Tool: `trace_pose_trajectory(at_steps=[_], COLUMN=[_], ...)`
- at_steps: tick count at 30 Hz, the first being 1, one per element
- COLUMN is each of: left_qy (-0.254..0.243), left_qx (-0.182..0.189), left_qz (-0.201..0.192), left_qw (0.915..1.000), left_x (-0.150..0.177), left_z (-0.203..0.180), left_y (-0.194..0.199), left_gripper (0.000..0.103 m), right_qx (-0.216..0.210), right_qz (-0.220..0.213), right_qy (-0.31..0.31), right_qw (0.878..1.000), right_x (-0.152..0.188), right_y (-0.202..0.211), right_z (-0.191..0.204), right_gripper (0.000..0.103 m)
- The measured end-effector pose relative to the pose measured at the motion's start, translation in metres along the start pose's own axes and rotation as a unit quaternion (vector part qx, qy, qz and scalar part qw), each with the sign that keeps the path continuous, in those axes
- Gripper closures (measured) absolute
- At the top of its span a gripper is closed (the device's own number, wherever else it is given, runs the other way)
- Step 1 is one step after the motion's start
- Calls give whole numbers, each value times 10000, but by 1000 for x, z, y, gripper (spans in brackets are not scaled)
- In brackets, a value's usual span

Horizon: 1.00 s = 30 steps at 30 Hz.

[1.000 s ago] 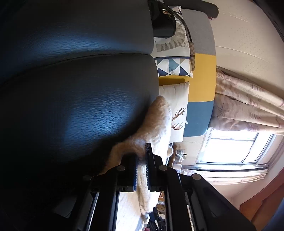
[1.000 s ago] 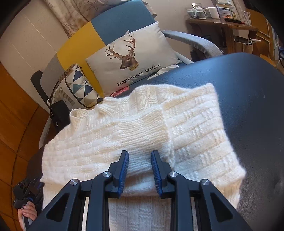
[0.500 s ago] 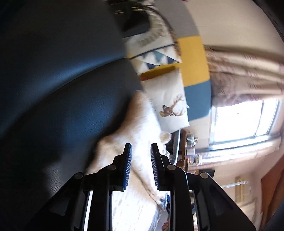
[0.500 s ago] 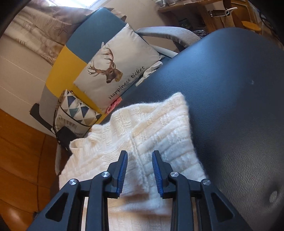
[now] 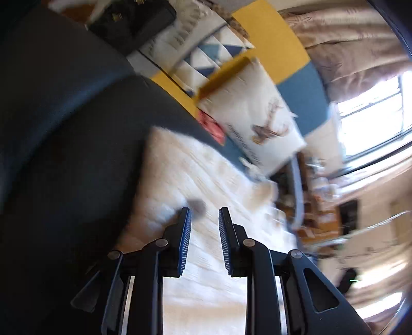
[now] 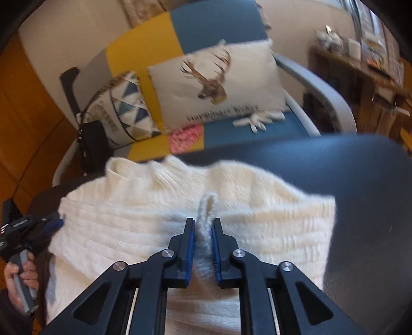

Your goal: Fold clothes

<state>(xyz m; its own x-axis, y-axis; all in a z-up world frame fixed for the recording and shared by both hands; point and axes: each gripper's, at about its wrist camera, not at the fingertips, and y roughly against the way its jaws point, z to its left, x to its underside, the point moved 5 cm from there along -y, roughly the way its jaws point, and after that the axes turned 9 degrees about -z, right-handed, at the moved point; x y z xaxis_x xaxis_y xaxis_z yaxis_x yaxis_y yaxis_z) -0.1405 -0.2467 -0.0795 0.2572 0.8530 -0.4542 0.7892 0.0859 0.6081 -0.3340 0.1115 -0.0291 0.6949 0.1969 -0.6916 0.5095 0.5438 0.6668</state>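
A cream knitted sweater [image 6: 128, 219] lies spread on a dark leather surface [image 6: 334, 159]. My right gripper [image 6: 204, 220] points down at its middle, and its jaws are closing on a raised ridge of the knit that both pads touch. Seen through motion blur in the left wrist view, my left gripper [image 5: 204, 214] hangs open above the sweater [image 5: 193, 167] with nothing between its fingers. At the left edge of the right wrist view a person's hand [image 6: 18, 275] holds that left gripper beside the sweater's side.
Behind the leather surface stands a yellow and blue armchair [image 6: 213, 23] with a deer pillow [image 6: 219, 82], a triangle-pattern pillow [image 6: 123, 108] and a black handbag [image 6: 90, 144]. A cluttered wooden table [image 6: 360, 64] is at the right. Bare leather lies right of the sweater.
The left gripper let go of the sweater's edge, opened, rose and rolled. The right gripper, open over the sweater before, has closed on a ridge of knit.
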Motion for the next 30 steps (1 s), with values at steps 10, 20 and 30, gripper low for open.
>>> trace_pose_trajectory(at_steps=[10,20,30], left_qy=[-679,-1078,-1232], left_qx=[-488,-631,319], left_qz=[-298,14,-128], left_qw=[9960,9922,9918], left_x=[-14,-9,7], left_z=[0,-17,-26], left_y=[20,-15,38], left_gripper=[89,87,87], right_qx=[846,55,-62], right_qz=[201,468,259], right_qy=[-81,163,821], right_qw=[9962,9988,9963], right_x=[7,-8,9], right_y=[-10,-21,-1], right_z=[-31,9,42], right_gripper=[81,80,80])
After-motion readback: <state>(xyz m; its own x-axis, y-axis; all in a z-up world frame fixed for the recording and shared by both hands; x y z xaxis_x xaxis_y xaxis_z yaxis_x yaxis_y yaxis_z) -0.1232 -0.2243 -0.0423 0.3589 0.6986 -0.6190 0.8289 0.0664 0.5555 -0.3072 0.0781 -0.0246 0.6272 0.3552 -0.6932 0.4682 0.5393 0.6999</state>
